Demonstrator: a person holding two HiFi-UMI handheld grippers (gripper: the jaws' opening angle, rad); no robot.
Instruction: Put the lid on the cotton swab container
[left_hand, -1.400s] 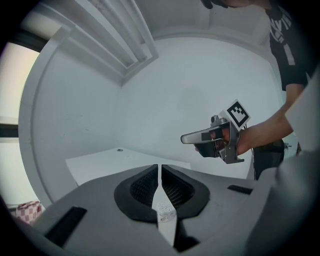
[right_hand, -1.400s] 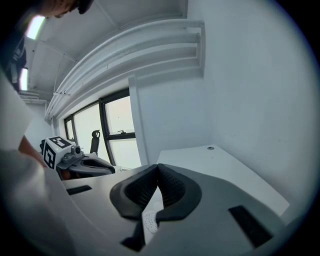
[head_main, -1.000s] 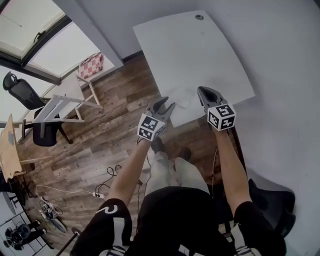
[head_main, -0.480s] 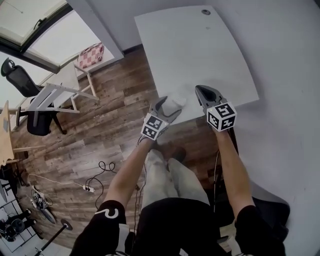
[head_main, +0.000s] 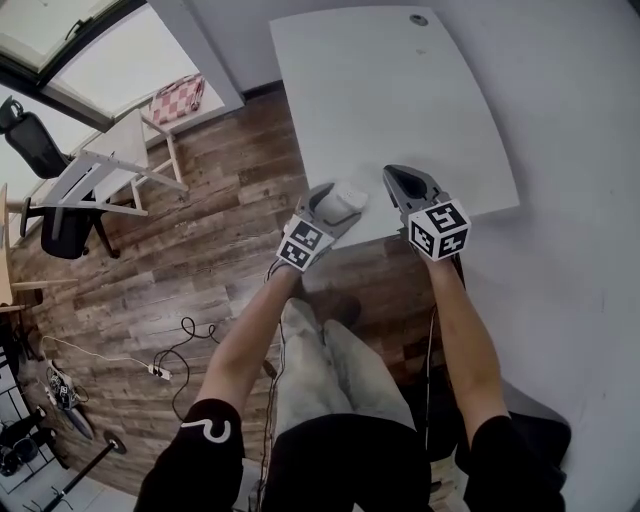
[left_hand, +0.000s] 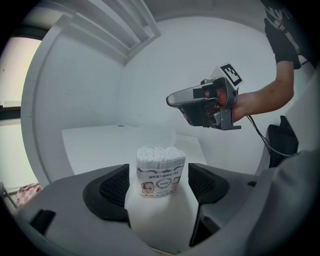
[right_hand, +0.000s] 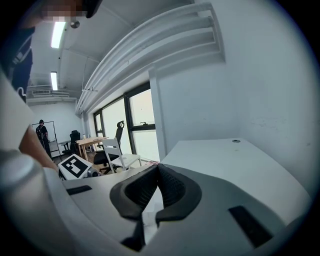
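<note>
A clear cotton swab container (left_hand: 160, 170) with a printed label, packed with white swabs, stands at the near left edge of the white table (head_main: 400, 90). No lid is on it, and I cannot make out a lid anywhere. My left gripper (head_main: 338, 206) is around the container (head_main: 347, 200). Its jaws are opening, and both pads stand clear of the container's sides. My right gripper (head_main: 397, 177) hovers over the table edge just to the right, shut, with nothing seen between its pads (right_hand: 172, 187). The left gripper view shows the right gripper (left_hand: 174, 100) above and right of the container.
A small round cable port (head_main: 417, 19) sits at the table's far end. Left of the table are wood flooring, a white chair (head_main: 120, 165), a black office chair (head_main: 30, 130) and cables (head_main: 180, 345). The person's legs are below the table edge.
The left gripper's jaws have spread apart from the container, which now stands on the table edge. Both grippers have shifted slightly toward the table.
</note>
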